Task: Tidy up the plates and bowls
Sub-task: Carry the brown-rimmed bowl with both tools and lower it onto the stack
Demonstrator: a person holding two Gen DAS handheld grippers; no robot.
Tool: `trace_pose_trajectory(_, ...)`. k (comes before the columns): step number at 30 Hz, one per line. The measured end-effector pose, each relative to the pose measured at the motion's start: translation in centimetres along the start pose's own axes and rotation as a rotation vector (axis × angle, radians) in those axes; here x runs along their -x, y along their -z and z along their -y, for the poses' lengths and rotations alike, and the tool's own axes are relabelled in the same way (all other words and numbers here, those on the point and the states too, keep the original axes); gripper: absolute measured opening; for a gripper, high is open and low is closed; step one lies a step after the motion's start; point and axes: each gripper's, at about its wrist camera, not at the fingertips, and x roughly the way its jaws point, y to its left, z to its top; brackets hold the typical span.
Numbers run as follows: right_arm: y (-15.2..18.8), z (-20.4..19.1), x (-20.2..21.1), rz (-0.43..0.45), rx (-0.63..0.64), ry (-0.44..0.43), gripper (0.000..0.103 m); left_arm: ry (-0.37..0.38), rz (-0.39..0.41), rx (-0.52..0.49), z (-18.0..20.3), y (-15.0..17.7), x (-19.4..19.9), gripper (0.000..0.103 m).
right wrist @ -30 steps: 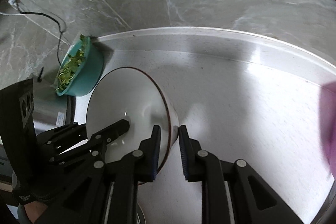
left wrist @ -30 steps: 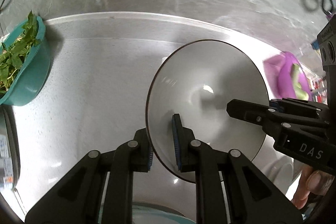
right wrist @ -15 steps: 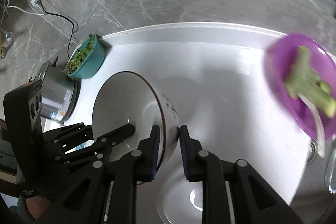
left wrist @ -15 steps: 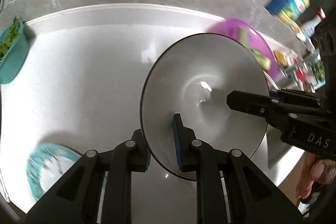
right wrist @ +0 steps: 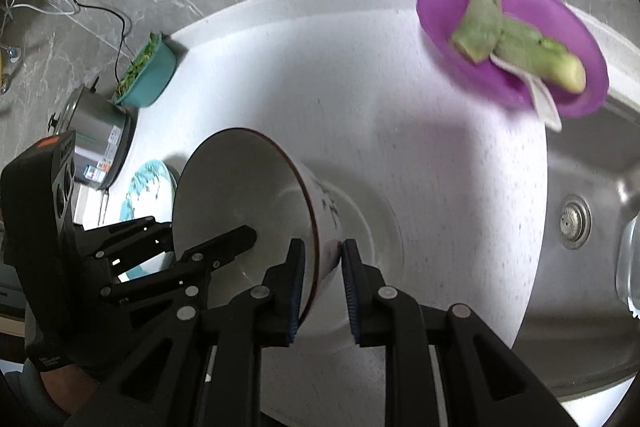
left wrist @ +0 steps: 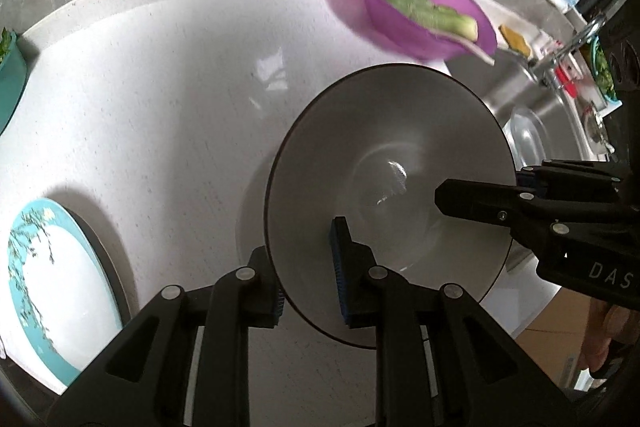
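my left fingers (left wrist: 309, 279) are clamped on the near rim of the white bowl (left wrist: 384, 195), one pad inside, one outside. my right fingers (right wrist: 320, 283) pinch the opposite rim of the same bowl (right wrist: 244, 211) the same way, so both hold it tilted on edge above the white worktop (left wrist: 168, 99). a pale round dish (right wrist: 368, 227) lies on the worktop just under the bowl. a teal-rimmed plate (left wrist: 52, 291) lies to the left, a purple bowl (left wrist: 424, 11) with green vegetable pieces sits beyond, beside the steel sink (right wrist: 588, 187). a teal tub of greens (right wrist: 148, 75) and a metal cooker (right wrist: 100, 139) stand at the far left. the bowl is white inside with a dark rim line and dark markings on its outer wall.
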Motion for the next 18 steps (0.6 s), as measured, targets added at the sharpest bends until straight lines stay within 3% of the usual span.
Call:
trace_pose_trajectory(7, 0.7, 0.3, -1.4, -0.046, 0.012, 0.012, 0.021, -0.013, -0.036, -0.009, 0.4, 2.2, -1.4, 0.018)
trace_pose_trajectory(18, 1.2, -0.2, -1.8, -0.055, 0.061, 0.087, 0.021, -0.017, -0.014, -0.011, -0.2, 0.8, -2.9, 0.022)
